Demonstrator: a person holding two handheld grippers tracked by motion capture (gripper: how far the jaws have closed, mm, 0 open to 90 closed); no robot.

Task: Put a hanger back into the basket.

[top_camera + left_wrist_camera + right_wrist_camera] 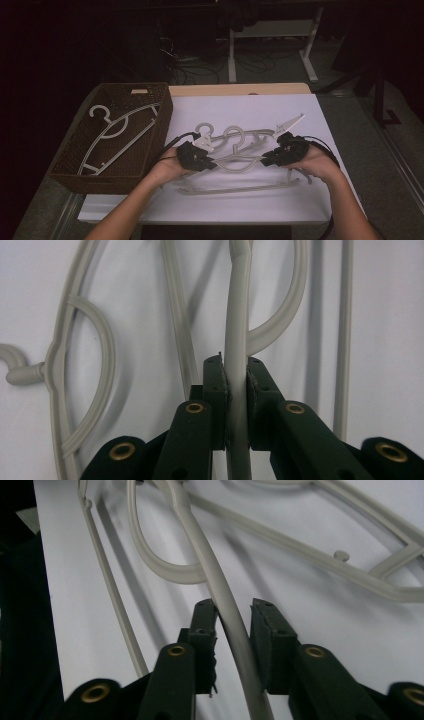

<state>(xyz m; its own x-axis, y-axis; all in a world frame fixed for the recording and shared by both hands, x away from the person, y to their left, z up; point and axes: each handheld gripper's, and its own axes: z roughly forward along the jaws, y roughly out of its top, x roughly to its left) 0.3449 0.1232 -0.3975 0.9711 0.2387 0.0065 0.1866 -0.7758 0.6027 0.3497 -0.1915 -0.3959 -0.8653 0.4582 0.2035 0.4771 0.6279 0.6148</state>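
Hanger [235,162] — pale plastic, lying near the table's [300,210] front edge, long axis running between both hands. Left gripper [237,385] is clamping its rod; right gripper [234,625] is straddling it, jaws slack — neither pad pressing.

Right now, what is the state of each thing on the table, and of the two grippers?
Left gripper: shut on the hanger arm.
Right gripper: open, hanger arm between the jaws, a gap on one side.
Held hanger: gripped at its left by the left gripper.
Other hangers: lying flat on the table.
Basket: open, one hanger inside.
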